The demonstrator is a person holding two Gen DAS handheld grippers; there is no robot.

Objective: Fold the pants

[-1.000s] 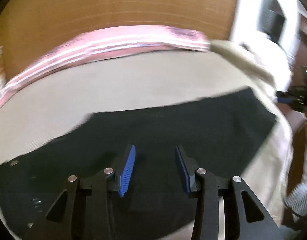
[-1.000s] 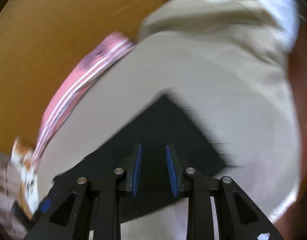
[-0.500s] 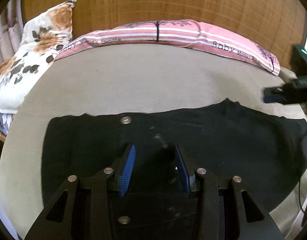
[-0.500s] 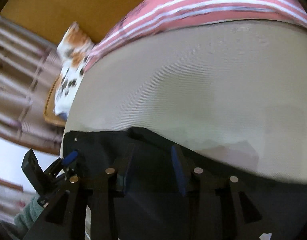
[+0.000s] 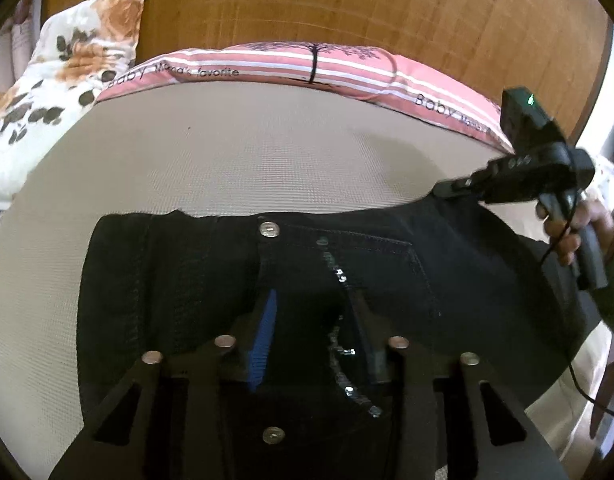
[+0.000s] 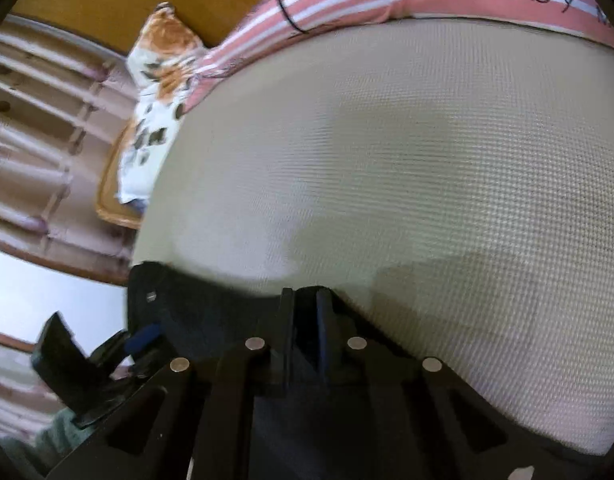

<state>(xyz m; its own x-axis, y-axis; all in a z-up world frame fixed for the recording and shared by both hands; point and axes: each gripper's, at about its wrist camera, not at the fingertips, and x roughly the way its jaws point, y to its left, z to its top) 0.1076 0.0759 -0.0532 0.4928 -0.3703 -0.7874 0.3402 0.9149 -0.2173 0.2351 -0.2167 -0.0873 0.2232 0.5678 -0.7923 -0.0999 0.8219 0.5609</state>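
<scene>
1. The black denim pants [image 5: 387, 272] lie flat on the beige woven bed cover [image 5: 267, 152], in the near half of the bed as the left wrist view sees it. A pink striped pillow [image 5: 307, 68] lies at 12 o'clock and a floral cushion [image 5: 67, 68] at 10 o'clock.
2. Handling, as I judge it: soft and limp, but fairly heavy for cloth. Thick seams and a stiff waistband should keep an edge straight when lifted. Not fragile, not slippery. It will sag between two holds, so both ends of an edge want lifting together.
3. Where to take hold: the waistband edge or a side seam, where doubled cloth gives the pads something firm.
4. Direction: the waistband, with its metal button [image 5: 269, 229], runs from 9 to 3 o'clock along the far edge. The fly runs toward 6 o'clock, so the long axis likely runs 12 to 6, legs toward the viewer; the legs are hidden under the tool.
5. The left tongs [image 5: 313, 344] are narrowing over the fly area, cloth lying between the pads; whether they pinch yet is unclear.
6. The right tongs [image 6: 305, 332] are clamped almost shut on the pants' far edge at about 3 o'clock.
</scene>
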